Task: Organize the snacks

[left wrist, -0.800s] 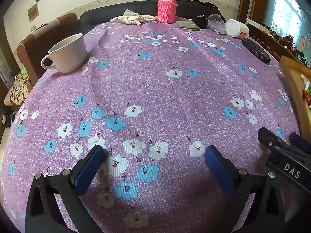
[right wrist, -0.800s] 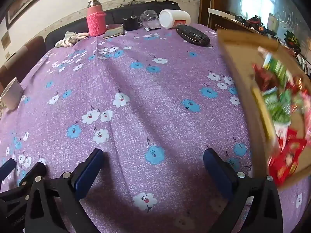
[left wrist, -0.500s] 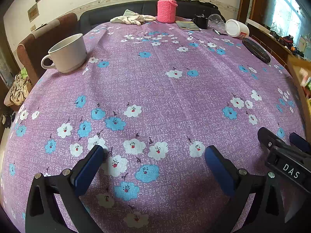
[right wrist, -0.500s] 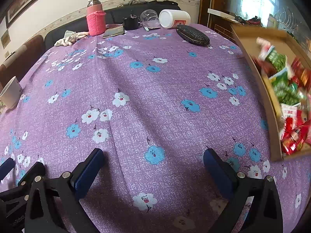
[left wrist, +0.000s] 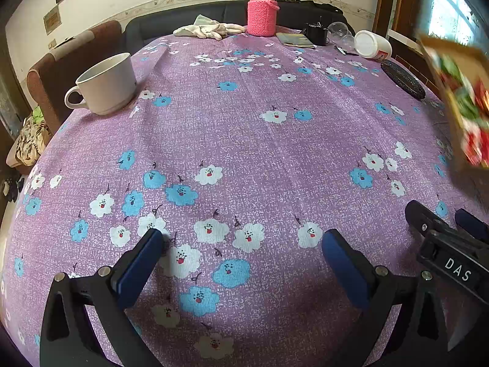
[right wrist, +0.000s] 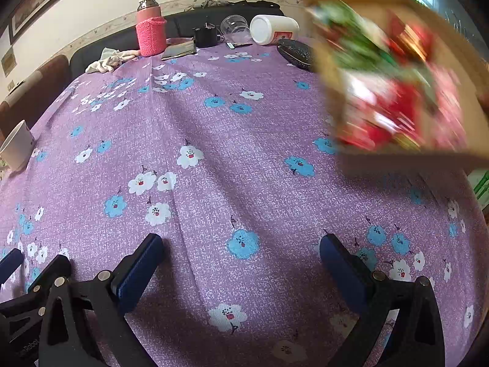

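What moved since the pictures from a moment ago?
The cardboard box of snacks moved: now blurred, it sits higher and further into both views, tilted. Both grippers, left and right, remain open and empty; the mug and pink bottle stayed put.

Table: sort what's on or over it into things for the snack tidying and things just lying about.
For the job:
- cardboard tray, blurred, over the table's right side
- snack packets in it, red and green

Just lying about:
- white cup
- flask in a pink knitted sleeve
- crumpled cloth
- white tub on its side
- clear glass
- dark oval pouch
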